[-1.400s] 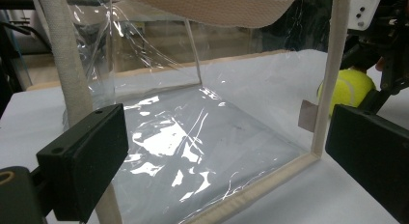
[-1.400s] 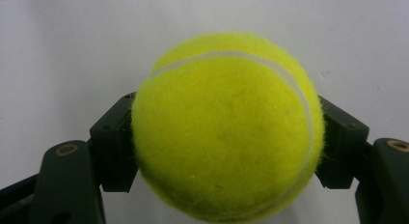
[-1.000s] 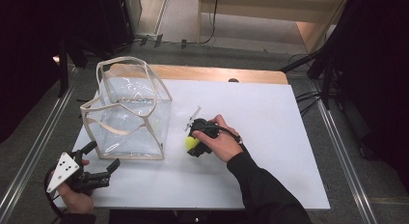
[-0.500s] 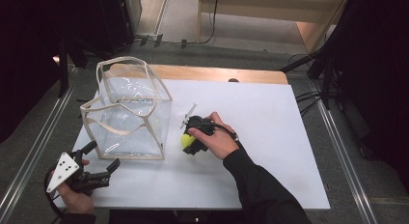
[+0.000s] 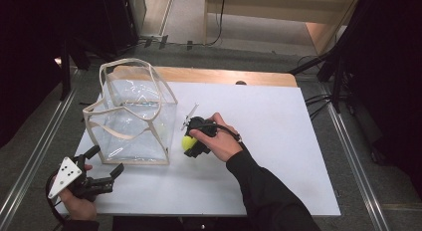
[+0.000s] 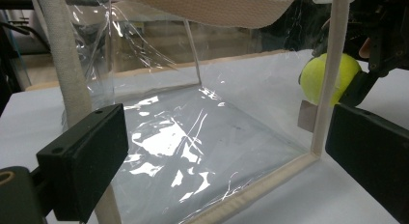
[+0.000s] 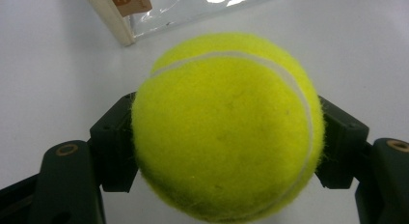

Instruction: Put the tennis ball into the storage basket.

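Change since earlier: right gripper (image 5: 191, 144) and its tennis ball (image 5: 188, 142) have edged slightly leftward toward the bag; left gripper and bag sit as they did.
Left gripper (image 5: 102, 169): at the near left table edge, jaws spread wide and empty, aimed at the bag's near corner; in the left gripper view the pads (image 6: 87, 156) frame the bag's lower seam without touching it.
Clear bag (image 5: 133, 122): stands upright left of centre on the white table (image 5: 278, 141), mouth open at the top, cream webbing along its edges and handles; nothing lies inside it.
Tennis ball: just beside the bag's right wall, low over the table, pinched between the right gripper's jaws; whether it rests on the surface cannot be told.
Right gripper: closed onto the ball across its widest part, the pads (image 7: 113, 137) pressing into the felt on both sides.
Handling, ball: light, springy, the fuzzy felt gives good grip; a hold across the middle, as now, should keep it from squirting out.
Handling, bag: thin, floppy film, likely to slide or buckle if bumped; take it by the webbing rim or a handle.
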{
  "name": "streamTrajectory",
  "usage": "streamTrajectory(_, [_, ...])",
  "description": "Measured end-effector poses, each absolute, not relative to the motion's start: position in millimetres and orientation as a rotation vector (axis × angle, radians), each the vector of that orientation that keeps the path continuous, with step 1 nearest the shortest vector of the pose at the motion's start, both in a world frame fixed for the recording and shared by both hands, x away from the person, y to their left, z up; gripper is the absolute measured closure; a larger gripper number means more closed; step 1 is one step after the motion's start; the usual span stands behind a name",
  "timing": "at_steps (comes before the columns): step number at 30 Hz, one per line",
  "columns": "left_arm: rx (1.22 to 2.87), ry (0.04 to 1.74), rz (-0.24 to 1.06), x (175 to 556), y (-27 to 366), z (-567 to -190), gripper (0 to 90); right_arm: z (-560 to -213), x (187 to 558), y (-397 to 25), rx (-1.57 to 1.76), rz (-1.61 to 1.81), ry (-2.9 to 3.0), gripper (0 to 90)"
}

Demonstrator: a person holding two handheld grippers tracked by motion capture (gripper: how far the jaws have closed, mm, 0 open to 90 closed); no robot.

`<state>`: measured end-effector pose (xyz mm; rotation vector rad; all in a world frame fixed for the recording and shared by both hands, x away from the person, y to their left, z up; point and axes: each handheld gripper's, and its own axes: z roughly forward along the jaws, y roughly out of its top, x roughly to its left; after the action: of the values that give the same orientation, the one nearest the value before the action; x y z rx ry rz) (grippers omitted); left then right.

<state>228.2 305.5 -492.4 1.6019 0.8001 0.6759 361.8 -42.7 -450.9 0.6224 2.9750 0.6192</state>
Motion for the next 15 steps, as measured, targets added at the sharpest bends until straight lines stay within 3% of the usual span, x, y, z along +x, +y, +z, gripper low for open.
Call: streamTrajectory(15, [1.604, 0.799, 0.674, 228.7, 305.7, -492.3, 1.3, -437.2, 363.4, -36.7, 0.606, 0.651, 2.982, 23.3])
